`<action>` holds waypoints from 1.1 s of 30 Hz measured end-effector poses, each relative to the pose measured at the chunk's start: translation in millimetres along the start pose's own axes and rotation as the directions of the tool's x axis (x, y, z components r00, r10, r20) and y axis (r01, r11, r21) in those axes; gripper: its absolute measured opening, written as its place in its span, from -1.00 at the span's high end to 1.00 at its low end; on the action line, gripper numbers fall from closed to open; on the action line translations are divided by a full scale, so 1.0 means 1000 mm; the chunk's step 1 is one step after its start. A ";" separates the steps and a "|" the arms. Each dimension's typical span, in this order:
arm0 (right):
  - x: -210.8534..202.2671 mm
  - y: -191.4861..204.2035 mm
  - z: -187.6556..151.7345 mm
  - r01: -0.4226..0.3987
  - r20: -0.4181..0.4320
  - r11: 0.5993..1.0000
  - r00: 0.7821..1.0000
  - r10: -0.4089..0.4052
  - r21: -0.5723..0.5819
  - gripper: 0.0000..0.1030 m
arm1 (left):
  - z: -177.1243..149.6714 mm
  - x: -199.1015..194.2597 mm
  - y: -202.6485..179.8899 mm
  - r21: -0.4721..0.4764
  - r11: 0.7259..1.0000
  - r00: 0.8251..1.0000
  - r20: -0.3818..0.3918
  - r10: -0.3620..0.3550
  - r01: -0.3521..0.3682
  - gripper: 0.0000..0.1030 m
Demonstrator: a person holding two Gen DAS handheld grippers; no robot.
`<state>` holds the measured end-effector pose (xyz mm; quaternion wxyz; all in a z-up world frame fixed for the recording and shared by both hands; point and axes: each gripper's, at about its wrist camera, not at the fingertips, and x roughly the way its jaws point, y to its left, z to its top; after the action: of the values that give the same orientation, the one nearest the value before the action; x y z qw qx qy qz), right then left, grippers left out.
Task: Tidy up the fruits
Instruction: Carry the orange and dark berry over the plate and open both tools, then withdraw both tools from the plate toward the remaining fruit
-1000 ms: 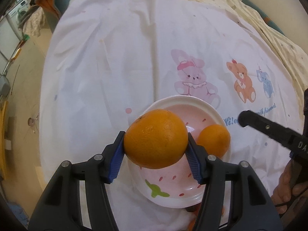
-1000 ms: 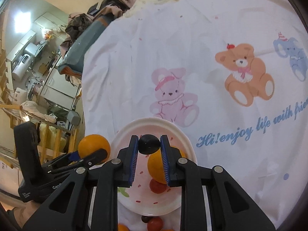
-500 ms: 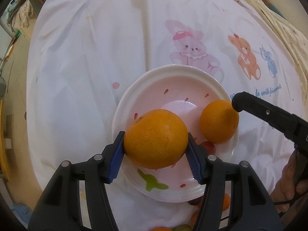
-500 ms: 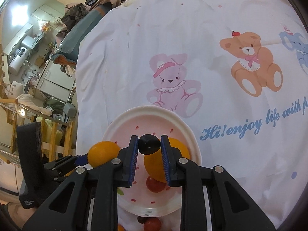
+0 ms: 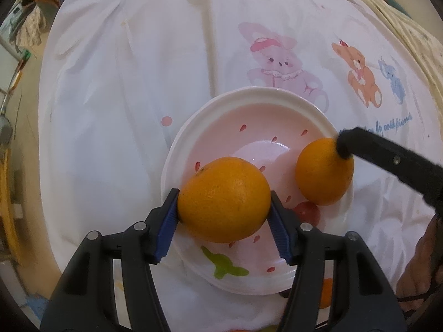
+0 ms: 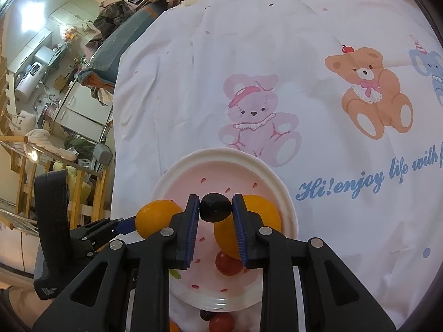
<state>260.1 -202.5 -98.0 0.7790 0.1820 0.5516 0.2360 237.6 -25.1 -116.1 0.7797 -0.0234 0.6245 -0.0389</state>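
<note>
My left gripper (image 5: 223, 192) is shut on a large orange (image 5: 224, 199), low over the near left part of a white and pink plate (image 5: 249, 94). A smaller orange (image 5: 324, 171) and a red grape (image 5: 307, 210) lie in the plate. In the right wrist view, my right gripper (image 6: 216, 197) hangs over the same plate (image 6: 221, 152) with a dark grape (image 6: 216, 208) between its blue pads. Its jaws are opening, and the pads still touch the grape. The left gripper's orange (image 6: 155, 217) shows at the plate's left rim.
A white cloth printed with bears (image 6: 371, 88) covers the surface. Several small loose fruits (image 6: 221, 321) lie just in front of the plate. A person's hand (image 5: 420, 262) is at the right. Beyond the cloth's left edge is cluttered floor (image 6: 55, 96).
My left gripper has come down with the orange and now sits over the plate's near left. The right gripper has stayed in place and its pads have eased slightly apart around the dark grape.
</note>
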 end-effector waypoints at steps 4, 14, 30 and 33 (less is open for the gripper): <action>-0.001 -0.004 0.001 0.000 -0.006 1.000 1.000 0.000 0.031 -0.35 | -0.001 0.006 -0.013 0.079 0.995 0.998 -0.017 0.066 -0.064 -0.13; -0.021 -0.009 0.005 -0.026 0.058 0.997 0.998 0.022 0.069 -0.51 | 0.003 -0.017 0.000 0.013 0.999 0.992 0.125 0.027 -0.029 -0.81; -0.056 0.001 0.001 0.044 0.096 0.999 0.994 -0.046 0.028 -0.52 | -0.012 -0.079 -0.008 0.062 0.995 0.958 0.281 0.056 -0.076 -0.83; -0.074 0.009 -0.003 0.057 0.121 0.998 0.991 -0.058 0.009 -0.52 | -0.016 -0.099 -0.005 0.039 0.996 0.947 0.315 0.063 -0.079 -0.83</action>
<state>234.9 -237.5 -36.5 0.8171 0.1823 0.5089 0.2004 200.0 -21.4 -23.4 0.8703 0.0134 0.4918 -0.0226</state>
